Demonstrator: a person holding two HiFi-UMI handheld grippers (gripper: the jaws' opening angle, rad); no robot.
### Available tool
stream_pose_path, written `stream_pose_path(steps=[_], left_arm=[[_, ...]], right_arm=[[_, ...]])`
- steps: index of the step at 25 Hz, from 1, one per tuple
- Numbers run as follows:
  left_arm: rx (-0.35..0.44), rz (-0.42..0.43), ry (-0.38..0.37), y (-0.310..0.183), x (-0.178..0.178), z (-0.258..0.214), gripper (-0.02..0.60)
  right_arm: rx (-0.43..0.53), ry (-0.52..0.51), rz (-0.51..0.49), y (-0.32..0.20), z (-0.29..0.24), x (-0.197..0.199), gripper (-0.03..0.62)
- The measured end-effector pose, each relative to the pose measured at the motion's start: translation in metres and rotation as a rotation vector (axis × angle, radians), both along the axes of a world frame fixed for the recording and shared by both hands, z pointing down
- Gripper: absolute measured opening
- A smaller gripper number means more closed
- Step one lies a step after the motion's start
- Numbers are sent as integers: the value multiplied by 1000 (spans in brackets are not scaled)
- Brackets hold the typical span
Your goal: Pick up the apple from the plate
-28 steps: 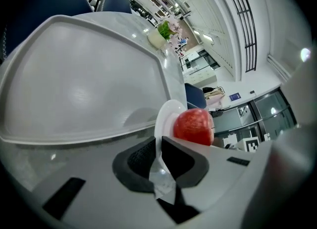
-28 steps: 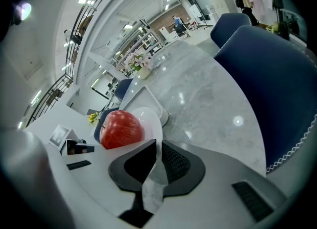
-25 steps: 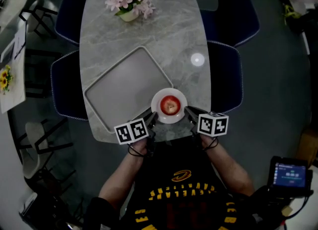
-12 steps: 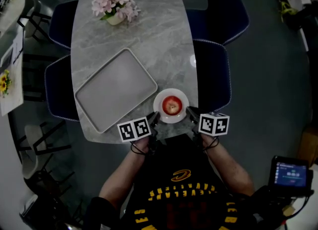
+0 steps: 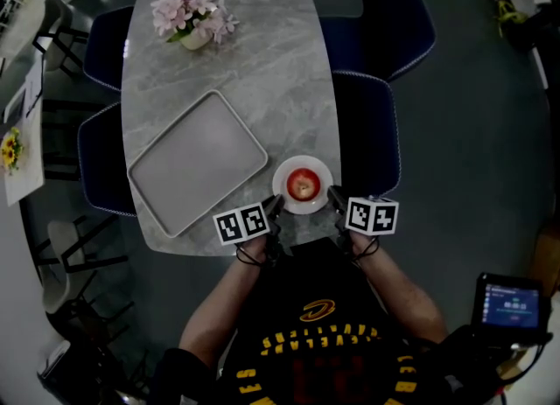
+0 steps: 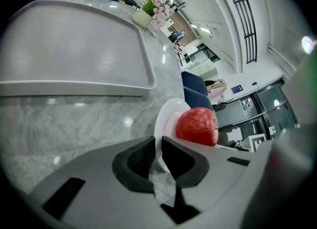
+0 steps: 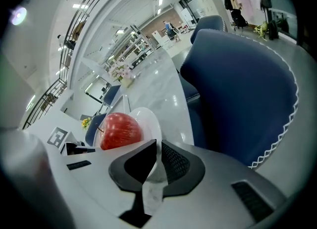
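Note:
A red apple (image 5: 302, 185) sits on a small white plate (image 5: 318, 170) near the front right corner of the grey marble table (image 5: 254, 62). My left gripper (image 5: 275, 206) is shut on the plate's left rim, and my right gripper (image 5: 332, 195) is shut on its right rim. In the left gripper view the apple (image 6: 197, 126) lies just past my left gripper (image 6: 159, 146), with the plate rim (image 6: 166, 119) between the pads. In the right gripper view the apple (image 7: 120, 130) lies left of my right gripper (image 7: 158, 151), which pinches the plate rim (image 7: 147, 118).
A large grey tray (image 5: 197, 163) lies on the table left of the plate. A pot of pink flowers (image 5: 188, 14) stands at the far end. Dark blue chairs (image 5: 367, 132) line the table's right side, and others the left (image 5: 96, 163).
The plate with the apple, held by both grippers, has shifted right across the table, away from the tray and closer to the right edge.

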State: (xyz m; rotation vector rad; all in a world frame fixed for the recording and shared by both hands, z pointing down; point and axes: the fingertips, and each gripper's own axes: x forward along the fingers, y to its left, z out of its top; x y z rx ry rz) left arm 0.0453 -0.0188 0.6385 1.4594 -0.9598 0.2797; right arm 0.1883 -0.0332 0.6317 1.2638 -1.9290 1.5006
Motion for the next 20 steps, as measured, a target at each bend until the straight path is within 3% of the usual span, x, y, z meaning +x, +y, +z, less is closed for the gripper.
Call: stream_pose_path(steps=[20], left_arm=[[-68,26,-38,-14,5,25,41]], right_arm=[[-61,9,3,-13,27,6,41]])
